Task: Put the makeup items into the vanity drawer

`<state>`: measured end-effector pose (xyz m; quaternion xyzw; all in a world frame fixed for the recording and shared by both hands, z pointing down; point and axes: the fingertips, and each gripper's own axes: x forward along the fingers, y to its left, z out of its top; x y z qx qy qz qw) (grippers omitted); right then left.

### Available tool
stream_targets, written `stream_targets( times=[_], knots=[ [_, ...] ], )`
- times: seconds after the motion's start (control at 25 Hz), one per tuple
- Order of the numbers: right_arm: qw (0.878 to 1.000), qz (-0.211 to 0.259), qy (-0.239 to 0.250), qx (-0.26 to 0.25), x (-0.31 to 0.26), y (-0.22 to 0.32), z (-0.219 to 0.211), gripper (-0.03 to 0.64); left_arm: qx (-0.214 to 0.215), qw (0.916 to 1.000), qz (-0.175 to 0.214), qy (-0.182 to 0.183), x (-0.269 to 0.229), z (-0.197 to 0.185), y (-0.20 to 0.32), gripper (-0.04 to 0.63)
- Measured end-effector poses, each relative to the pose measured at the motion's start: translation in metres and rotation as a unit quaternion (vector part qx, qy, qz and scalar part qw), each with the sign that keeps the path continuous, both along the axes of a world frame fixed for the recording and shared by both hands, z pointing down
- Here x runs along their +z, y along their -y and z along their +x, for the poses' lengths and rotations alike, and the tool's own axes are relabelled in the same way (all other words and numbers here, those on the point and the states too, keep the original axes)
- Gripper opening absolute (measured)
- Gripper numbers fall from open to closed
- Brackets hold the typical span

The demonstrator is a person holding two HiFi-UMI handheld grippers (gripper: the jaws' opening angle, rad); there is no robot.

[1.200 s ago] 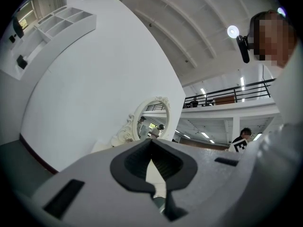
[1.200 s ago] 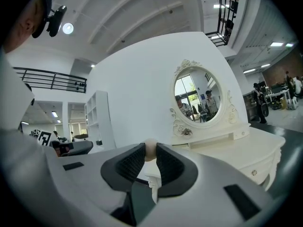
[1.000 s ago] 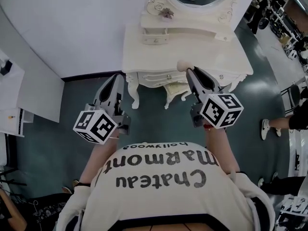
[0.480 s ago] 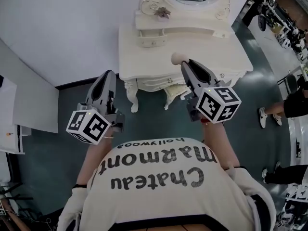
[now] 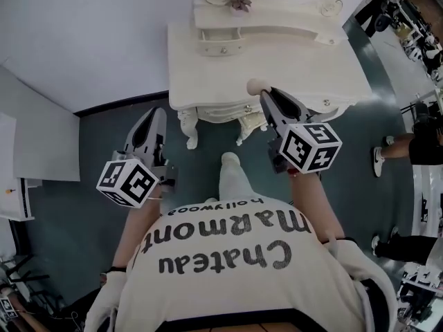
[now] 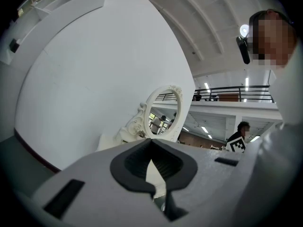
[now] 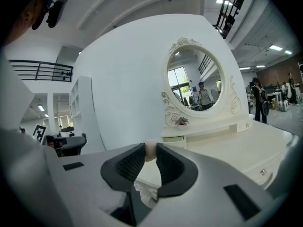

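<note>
At the white vanity (image 5: 208, 54) front edge, beige sponge (image 5: 257, 86) tight between right gripper (image 5: 267, 95) fingers; left gripper (image 5: 156, 113) fingers together, empty.

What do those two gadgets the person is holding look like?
The left gripper and the right gripper are alike: a tapering grey plastic shell with two jaws lined by black ribbed pads, and a white cube printed with black square markers at the back. The person wears a cream T-shirt with black lettering.
</note>
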<state>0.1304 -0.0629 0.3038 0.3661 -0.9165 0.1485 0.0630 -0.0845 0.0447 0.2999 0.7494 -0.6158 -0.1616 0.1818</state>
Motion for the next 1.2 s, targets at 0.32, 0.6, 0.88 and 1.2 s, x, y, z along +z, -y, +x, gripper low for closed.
stream_targets(
  times=[0.32,0.6,0.88,1.2],
  knots=[
    [1.0,-0.013,-0.006,-0.022,0.02,0.087,-0.027,0.092,-0.046,0.998,-0.041,0.018,0.023,-0.038,0.056,0.008],
    [0.998,-0.015,-0.015,-0.065,0.021,0.181,-0.055,0.092,-0.111,0.9931,-0.034,0.011,0.012,-0.07,0.109,0.008],
    [0.993,-0.012,-0.03,-0.112,0.031,0.257,-0.08,0.092,-0.194,0.9807,-0.022,0.011,0.006,-0.108,0.129,0.008],
    [0.983,-0.066,-0.046,-0.164,0.076,0.297,-0.113,0.094,-0.222,0.9731,-0.061,0.007,0.028,-0.119,0.153,0.008]
  ],
)
